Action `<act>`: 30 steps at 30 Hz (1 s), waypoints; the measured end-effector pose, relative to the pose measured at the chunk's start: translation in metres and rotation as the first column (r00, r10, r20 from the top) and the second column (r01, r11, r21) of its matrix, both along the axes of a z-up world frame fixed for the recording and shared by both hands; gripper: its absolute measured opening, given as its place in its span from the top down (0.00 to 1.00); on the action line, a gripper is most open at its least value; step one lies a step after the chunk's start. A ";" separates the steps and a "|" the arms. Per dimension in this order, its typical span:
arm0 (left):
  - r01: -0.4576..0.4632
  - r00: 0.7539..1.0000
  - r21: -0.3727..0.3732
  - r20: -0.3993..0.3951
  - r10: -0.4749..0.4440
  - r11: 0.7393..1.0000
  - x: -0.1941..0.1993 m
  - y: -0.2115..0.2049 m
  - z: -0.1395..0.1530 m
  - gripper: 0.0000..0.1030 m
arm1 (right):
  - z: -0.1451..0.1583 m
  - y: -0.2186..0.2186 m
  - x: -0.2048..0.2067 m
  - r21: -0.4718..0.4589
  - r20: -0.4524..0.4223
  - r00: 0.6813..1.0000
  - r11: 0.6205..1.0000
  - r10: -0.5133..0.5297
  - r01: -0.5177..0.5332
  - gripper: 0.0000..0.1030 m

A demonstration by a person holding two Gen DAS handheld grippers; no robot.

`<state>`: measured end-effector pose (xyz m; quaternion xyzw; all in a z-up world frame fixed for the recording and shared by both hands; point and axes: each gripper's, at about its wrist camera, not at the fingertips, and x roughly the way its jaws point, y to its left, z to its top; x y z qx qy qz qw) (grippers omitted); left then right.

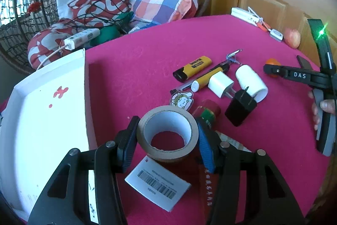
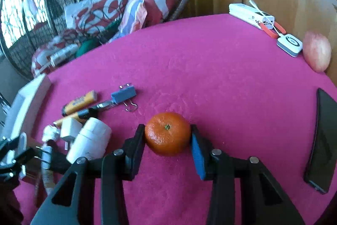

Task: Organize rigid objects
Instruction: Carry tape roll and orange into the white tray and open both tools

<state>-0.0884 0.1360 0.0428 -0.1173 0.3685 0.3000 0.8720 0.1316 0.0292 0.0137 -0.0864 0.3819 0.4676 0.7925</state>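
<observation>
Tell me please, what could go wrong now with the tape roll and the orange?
1. The left gripper has its fingers against the outside of the brown tape roll. The hollow ring might deform or slip when lifted.
2. The roll sits partly on a barcode card, which might be dragged along.
3. The right gripper squeezes the mandarin orange. It is soft fruit, so hard pressure could bruise it.

both wrist views look down close, sharing the pink table [image 1: 147, 69].
</observation>
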 end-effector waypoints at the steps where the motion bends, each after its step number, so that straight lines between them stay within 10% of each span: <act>1: -0.006 1.000 0.001 0.017 0.006 1.000 -0.002 -0.002 0.003 0.49 | 0.004 -0.003 -0.002 0.017 0.004 1.000 1.000 -0.001 0.001 0.60; 20: -0.157 0.974 0.085 0.176 0.140 0.984 -0.040 -0.022 0.075 0.49 | 0.105 -0.019 -0.068 0.289 0.127 0.987 0.948 0.099 -0.133 0.60; 30: -0.286 0.907 0.248 0.381 0.178 0.926 -0.131 -0.025 0.221 0.49 | 0.259 -0.071 -0.043 0.545 0.266 0.964 0.828 -0.022 -0.131 0.60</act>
